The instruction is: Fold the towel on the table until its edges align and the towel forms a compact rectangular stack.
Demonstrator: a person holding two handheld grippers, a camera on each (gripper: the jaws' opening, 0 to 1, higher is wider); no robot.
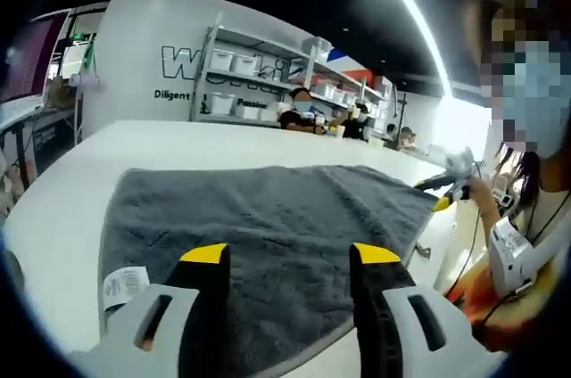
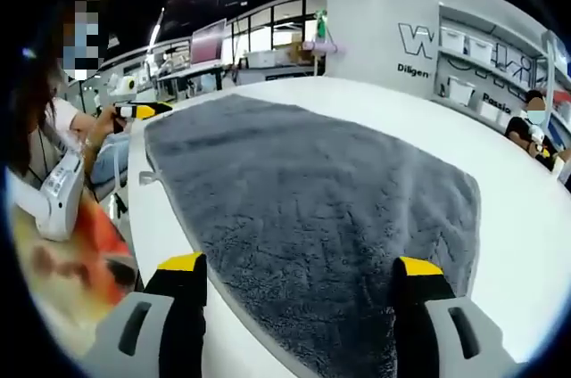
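On white table point(image 1: 71, 191), one grey towel point(image 1: 268, 217) flat, two gripper tools point(image 1: 287, 258) point(image 2: 299, 271) open.

White wall point(image 1: 169, 39), bin-laden shelving point(image 1: 268, 75), bright ceiling strip light point(image 1: 406, 4)

Shelving point(image 1: 268, 75) with white bins point(image 1: 234, 61) is seen far ahead of the tongs, against a lettered wall point(image 2: 419, 44); seated people point(image 1: 302, 110) are noted below it.
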